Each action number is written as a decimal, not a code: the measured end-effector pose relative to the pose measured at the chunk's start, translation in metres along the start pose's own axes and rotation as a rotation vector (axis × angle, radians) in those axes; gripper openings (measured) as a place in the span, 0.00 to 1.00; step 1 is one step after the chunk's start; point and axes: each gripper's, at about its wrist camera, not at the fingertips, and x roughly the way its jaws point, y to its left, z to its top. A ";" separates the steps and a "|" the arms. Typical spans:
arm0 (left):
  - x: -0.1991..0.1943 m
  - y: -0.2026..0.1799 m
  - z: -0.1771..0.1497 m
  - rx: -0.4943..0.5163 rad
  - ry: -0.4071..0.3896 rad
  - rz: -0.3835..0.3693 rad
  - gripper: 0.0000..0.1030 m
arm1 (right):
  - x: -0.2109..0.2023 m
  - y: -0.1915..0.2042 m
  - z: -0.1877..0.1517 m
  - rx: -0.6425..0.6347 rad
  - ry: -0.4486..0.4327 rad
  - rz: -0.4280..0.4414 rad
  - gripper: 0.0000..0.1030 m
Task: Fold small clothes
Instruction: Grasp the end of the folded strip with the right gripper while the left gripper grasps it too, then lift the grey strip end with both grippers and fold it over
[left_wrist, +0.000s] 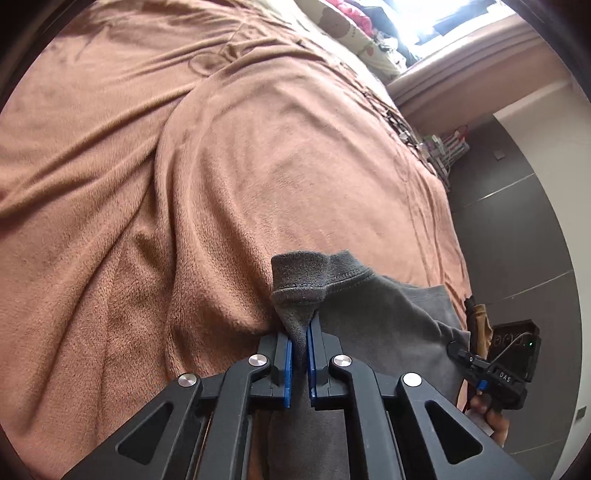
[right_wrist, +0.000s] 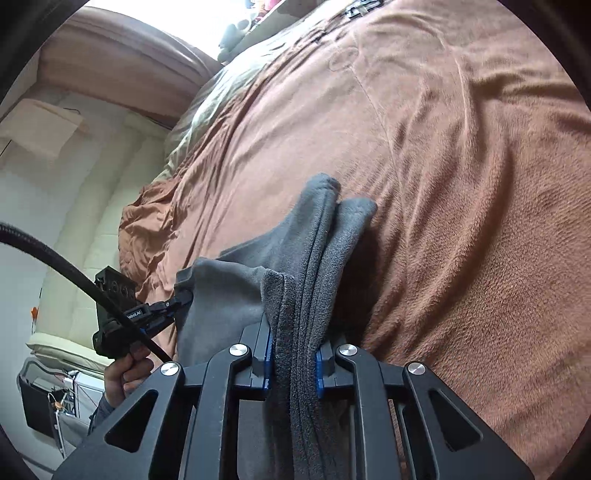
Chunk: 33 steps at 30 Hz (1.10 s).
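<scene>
Nearest the left wrist camera, the left gripper (left_wrist: 300, 354), black-armed with blue pads, was closed to a narrow gap on a bunched corner of the small grey fleece garment (left_wrist: 373, 317). A stitched hem of that cloth stood up just past the fingertips, and the rest of it stretched off to the right, raised above the bedding. At its far right edge, the right gripper (left_wrist: 460, 352) met the cloth, with a hand (left_wrist: 493, 417) wrapped round its handle.

In the right wrist view, the right gripper (right_wrist: 293, 363) was clamped on a thick stack of folded layers of the same grey fleece garment (right_wrist: 314, 266), which filled the space between its blue pads and rose ahead in two rounded lobes. A thinner panel of the cloth ran left to the left gripper (right_wrist: 177, 301), pinched on its edge, held by the person's other hand (right_wrist: 125, 373). A black braided cable (right_wrist: 74, 273) curved across in front of that tool.

Beyond and beneath the garment lay the wrinkled rust-brown plush blanket (left_wrist: 110, 184) covering the bed. Further off were a patterned cream pillow (left_wrist: 354, 33) near a bright window, and grey floor tiles (left_wrist: 517, 229) to the side.
</scene>
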 end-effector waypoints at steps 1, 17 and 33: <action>-0.003 -0.002 0.000 0.004 -0.006 -0.006 0.06 | -0.002 0.005 -0.002 -0.012 -0.010 0.004 0.12; -0.071 -0.042 -0.005 0.043 -0.101 -0.120 0.05 | -0.054 0.042 -0.039 -0.126 -0.156 0.021 0.11; -0.166 -0.146 -0.016 0.203 -0.212 -0.285 0.05 | -0.193 0.117 -0.092 -0.319 -0.346 -0.037 0.10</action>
